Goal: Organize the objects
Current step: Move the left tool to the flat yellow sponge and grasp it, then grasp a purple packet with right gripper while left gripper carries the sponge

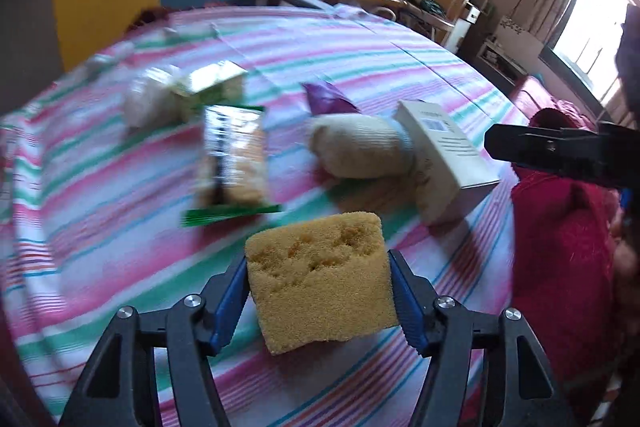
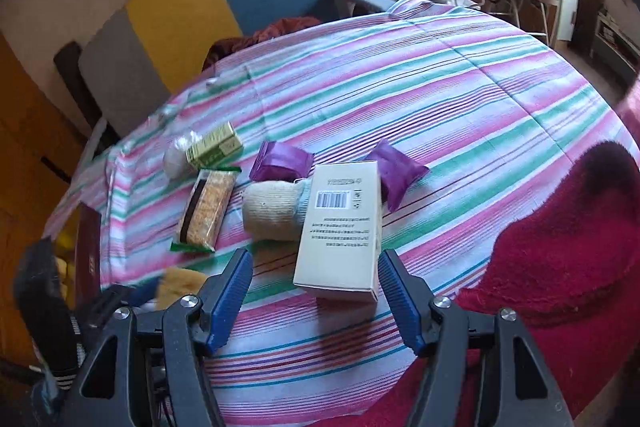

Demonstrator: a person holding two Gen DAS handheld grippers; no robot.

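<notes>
A yellow sponge (image 1: 320,279), pitted on top, sits at lower centre of the left view, apparently clamped between blue pads. In the right view's centre lie a white box (image 2: 340,231), a cream sock (image 2: 272,213), two purple packets (image 2: 282,161) and a cracker pack (image 2: 206,213).

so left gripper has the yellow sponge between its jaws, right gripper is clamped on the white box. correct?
Half right. The left gripper does have the yellow sponge between its jaws. The right gripper is not clamped on the white box: in the right wrist view its jaws stand open and empty, the box lying on the striped cloth just ahead of them.
</notes>
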